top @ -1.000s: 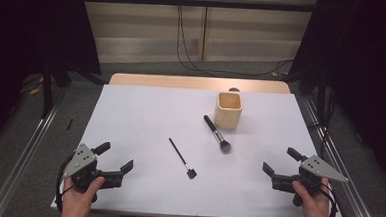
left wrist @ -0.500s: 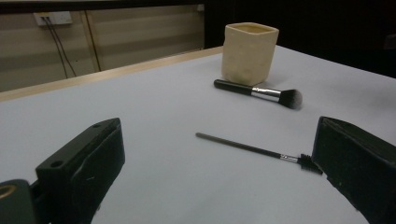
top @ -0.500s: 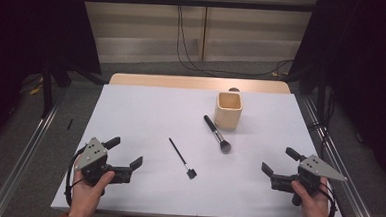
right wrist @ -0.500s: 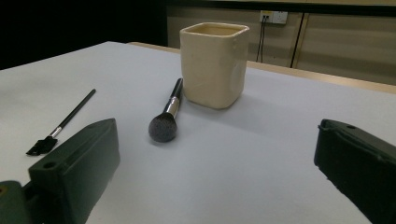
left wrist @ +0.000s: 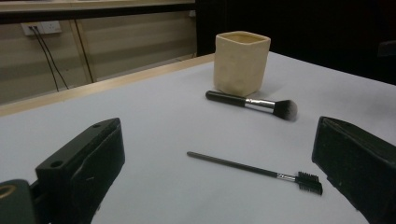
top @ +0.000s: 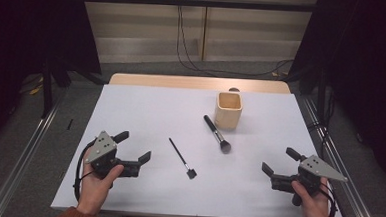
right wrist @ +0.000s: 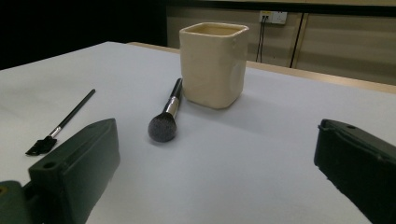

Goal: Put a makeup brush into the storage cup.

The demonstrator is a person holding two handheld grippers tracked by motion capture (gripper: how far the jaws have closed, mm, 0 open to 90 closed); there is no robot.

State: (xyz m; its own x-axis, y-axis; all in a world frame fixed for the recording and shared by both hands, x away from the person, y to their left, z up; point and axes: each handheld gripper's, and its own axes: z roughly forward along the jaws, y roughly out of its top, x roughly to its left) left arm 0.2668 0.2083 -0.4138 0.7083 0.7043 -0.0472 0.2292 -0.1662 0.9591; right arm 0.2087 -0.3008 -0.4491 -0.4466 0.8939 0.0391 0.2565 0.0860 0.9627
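With its jaws wide and empty, the left gripper (top: 134,148) should come low over the thin brow brush (top: 182,158) to its right and close across the middle of the handle, while the right gripper (top: 277,163), also wide open, waits.

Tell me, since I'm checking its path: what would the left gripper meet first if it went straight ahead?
Probably the thin black spoolie brush lying between the left gripper's open fingers' line; the black powder brush lies beyond.

Matt cream cup (right wrist: 213,64), glossy-handled brush (right wrist: 168,112), smooth white tabletop (top: 151,111).
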